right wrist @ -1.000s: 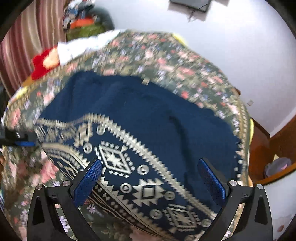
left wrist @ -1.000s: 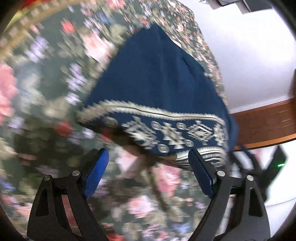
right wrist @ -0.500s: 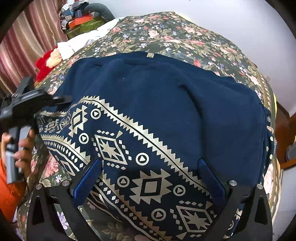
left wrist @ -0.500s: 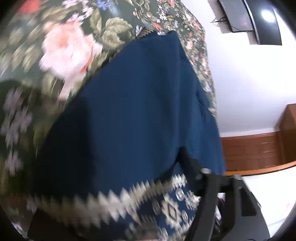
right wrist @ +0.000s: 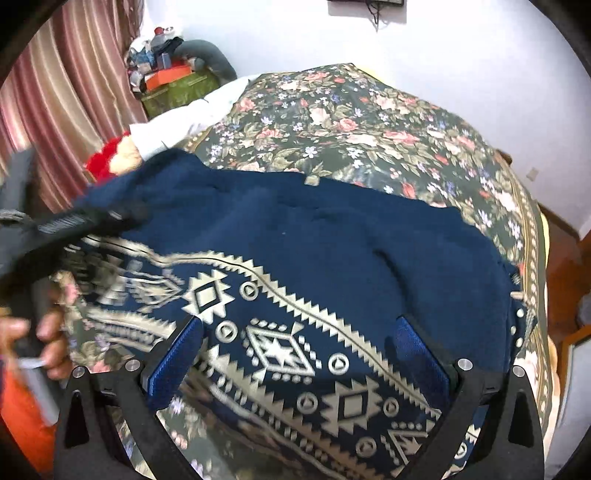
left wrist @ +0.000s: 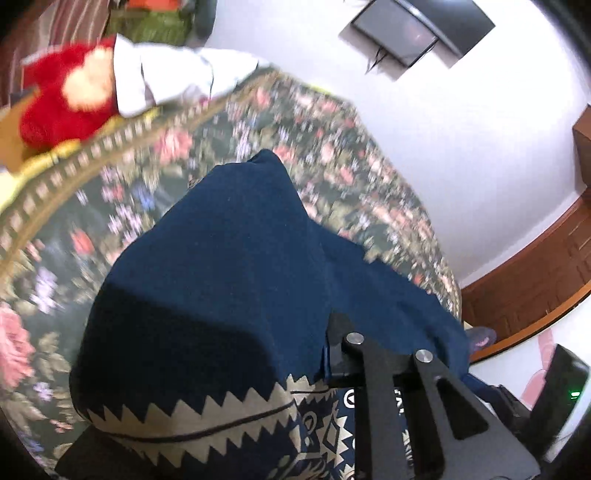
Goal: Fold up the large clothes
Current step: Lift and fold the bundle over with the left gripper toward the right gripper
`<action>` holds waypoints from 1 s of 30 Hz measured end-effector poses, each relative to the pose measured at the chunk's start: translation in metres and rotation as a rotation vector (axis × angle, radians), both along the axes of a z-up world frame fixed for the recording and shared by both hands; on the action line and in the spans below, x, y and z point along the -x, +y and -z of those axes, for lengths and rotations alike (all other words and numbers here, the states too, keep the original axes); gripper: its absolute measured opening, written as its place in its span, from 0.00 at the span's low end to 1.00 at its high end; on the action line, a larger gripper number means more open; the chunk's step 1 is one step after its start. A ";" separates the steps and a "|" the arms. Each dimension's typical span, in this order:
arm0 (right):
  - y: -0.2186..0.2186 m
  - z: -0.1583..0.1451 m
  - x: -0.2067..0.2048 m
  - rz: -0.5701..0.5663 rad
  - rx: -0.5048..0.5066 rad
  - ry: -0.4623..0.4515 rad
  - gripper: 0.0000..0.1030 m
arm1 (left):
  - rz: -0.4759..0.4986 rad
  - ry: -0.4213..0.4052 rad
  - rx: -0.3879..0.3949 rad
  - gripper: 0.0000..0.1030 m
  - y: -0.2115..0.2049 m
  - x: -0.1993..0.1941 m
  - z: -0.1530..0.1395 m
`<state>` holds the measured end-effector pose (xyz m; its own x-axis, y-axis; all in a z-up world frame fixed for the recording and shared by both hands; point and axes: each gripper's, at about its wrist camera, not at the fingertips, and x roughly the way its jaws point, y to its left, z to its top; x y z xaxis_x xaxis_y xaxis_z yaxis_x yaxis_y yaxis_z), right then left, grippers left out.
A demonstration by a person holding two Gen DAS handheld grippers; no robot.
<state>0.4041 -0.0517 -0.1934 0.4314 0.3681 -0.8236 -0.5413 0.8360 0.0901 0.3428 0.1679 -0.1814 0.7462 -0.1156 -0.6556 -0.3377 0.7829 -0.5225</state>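
A large navy cloth (right wrist: 332, 240) with a gold patterned border lies on the floral bedspread (right wrist: 369, 114). In the left wrist view the cloth (left wrist: 229, 266) drapes over my left gripper (left wrist: 258, 376), whose jaws are shut on its border edge; only the right finger (left wrist: 340, 354) shows. The left gripper also appears in the right wrist view (right wrist: 92, 218), lifting the cloth's left corner. My right gripper (right wrist: 299, 354) is open, its blue pads (right wrist: 173, 362) hovering over the patterned border.
A red plush toy (left wrist: 62, 99) and a white garment (left wrist: 166, 74) lie at the bed's far edge. Curtains (right wrist: 66, 96) and a cluttered green box (right wrist: 177, 88) stand behind. A wooden cabinet (left wrist: 535, 273) is at the right, with a wall screen (left wrist: 413, 29) above.
My left gripper went from open above the bedspread to shut on the cloth's border, and lifted that corner. My right gripper stayed open and moved slightly forward over the border.
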 end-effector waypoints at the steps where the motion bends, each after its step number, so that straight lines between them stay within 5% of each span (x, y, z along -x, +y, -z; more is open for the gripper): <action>1: 0.010 0.007 0.001 -0.019 0.013 0.013 1.00 | -0.005 -0.009 -0.026 0.19 0.003 0.010 -0.005; 6: 0.040 0.040 0.005 -0.072 -0.027 0.150 1.00 | -0.023 0.004 -0.122 0.18 -0.003 0.020 -0.020; 10: 0.042 0.033 0.002 -0.086 -0.013 0.186 1.00 | -0.006 0.014 -0.149 0.18 -0.013 0.014 -0.029; 14: -0.002 0.012 0.000 -0.038 -0.130 0.245 1.00 | 0.034 -0.026 -0.210 0.18 -0.041 0.004 -0.055; 18: -0.075 -0.017 0.018 0.072 -0.191 0.179 1.00 | 0.104 -0.074 -0.257 0.18 -0.086 -0.012 -0.080; 24: -0.183 -0.057 0.052 0.248 -0.218 0.056 1.00 | 0.292 -0.088 -0.305 0.18 -0.184 -0.036 -0.084; 30: -0.246 -0.076 0.076 0.355 -0.232 0.001 1.00 | 0.615 0.063 -0.272 0.18 -0.281 -0.049 -0.025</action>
